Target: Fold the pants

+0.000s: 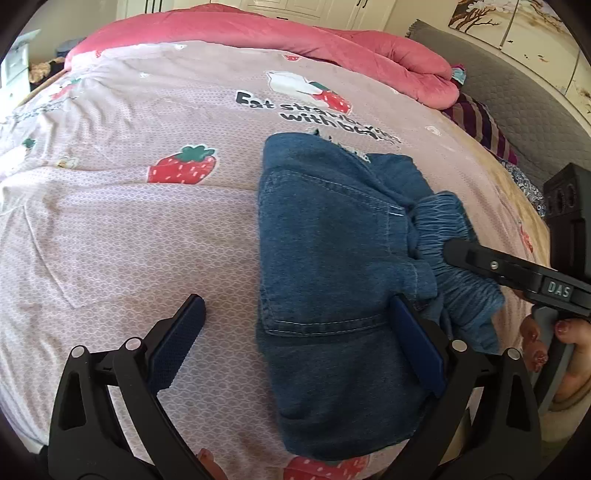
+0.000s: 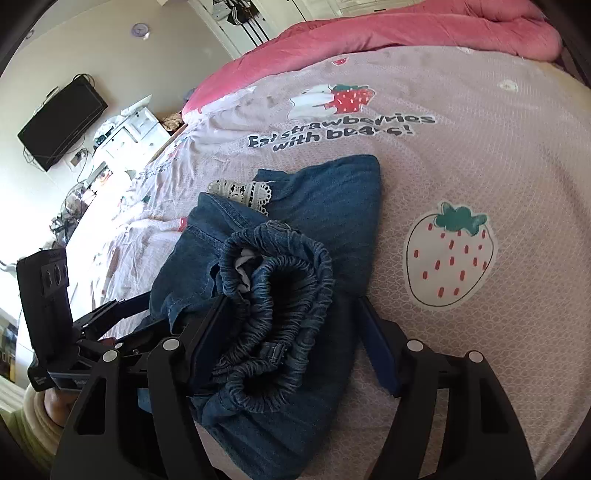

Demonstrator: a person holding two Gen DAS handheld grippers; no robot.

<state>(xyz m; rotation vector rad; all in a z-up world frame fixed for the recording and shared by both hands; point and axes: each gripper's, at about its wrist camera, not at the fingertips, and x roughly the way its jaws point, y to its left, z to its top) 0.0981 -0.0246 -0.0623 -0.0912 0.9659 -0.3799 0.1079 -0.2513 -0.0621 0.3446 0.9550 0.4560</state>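
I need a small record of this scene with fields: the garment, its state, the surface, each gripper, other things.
garment: blue denim pants with an elastic waistband and white lace trim
state: folded into a compact bundle, waistband bunched on top
surface: pink bedsheet with strawberry prints
left gripper: open, one finger over the sheet, the other over the pants
right gripper: open, jaws around the waistband, not pressing on it
other things: pink quilt at the far side of the bed

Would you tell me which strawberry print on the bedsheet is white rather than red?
The large outlined strawberry right of the jeans, white-filled with red seeds; the others are solid red.
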